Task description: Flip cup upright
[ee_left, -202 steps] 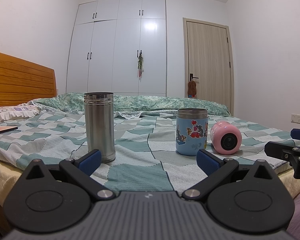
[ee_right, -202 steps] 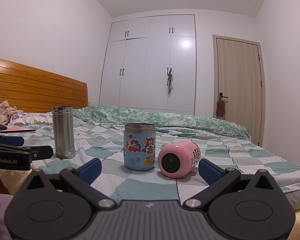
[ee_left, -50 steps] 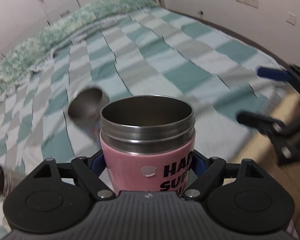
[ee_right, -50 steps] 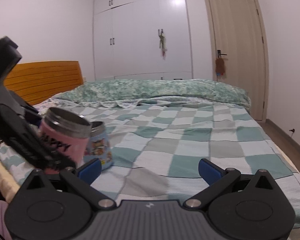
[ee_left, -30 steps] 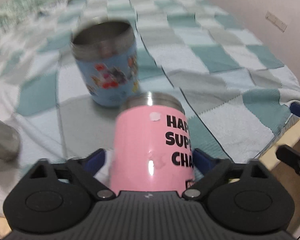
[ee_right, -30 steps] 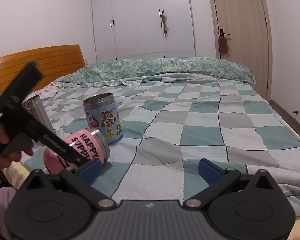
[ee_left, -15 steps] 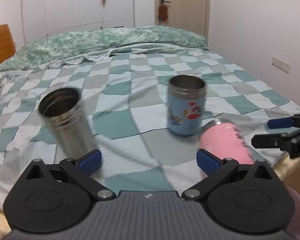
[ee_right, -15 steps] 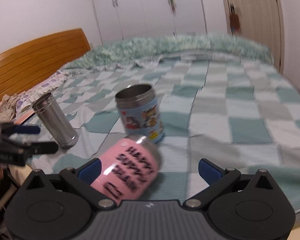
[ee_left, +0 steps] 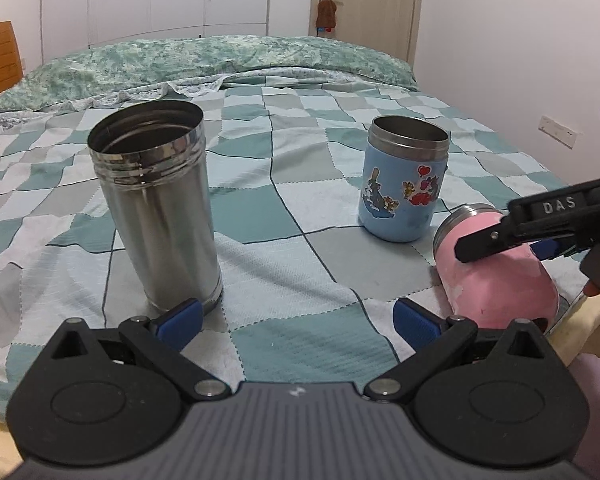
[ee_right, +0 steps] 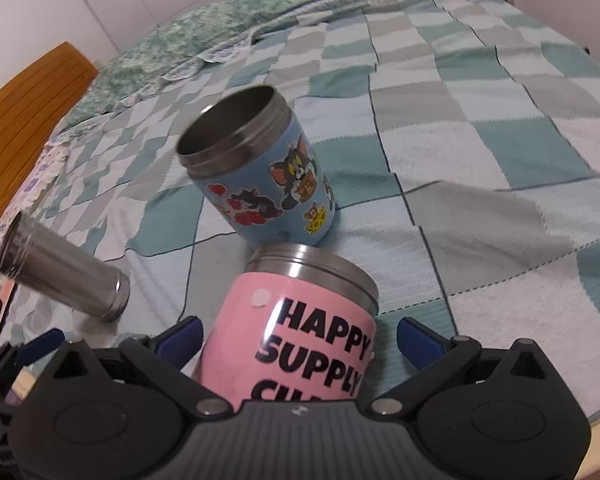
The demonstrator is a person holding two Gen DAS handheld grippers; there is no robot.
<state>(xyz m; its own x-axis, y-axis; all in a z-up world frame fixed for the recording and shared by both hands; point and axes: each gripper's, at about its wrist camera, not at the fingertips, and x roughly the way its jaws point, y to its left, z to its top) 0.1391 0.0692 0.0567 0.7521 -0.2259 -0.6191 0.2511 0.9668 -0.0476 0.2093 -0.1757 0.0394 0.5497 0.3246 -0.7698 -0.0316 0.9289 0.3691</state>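
Right gripper point(ee_right: 298, 336) nearest: fingers spread wide, straddling pink cup point(ee_right: 300, 336), not clamped. Cup lay on side on bedspread point(ee_right: 480, 200), long axis along fingers, steel mouth pointing away. Left gripper point(ee_left: 296, 316) wide open, empty, well apart. Beyond: blue cup point(ee_right: 260, 172), steel tumbler point(ee_left: 160, 208), both upright, looked empty.

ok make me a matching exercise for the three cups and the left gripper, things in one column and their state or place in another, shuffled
Column 1
1. pink cup
2. blue cartoon cup
3. steel tumbler
4. left gripper

Column 2
A. upright, plain metal, tallest of the three
B. open and holding nothing
C. lying on its side between the right gripper's open pads
D. upright on the checked blanket, stickers on its side

Pairs: 1-C, 2-D, 3-A, 4-B
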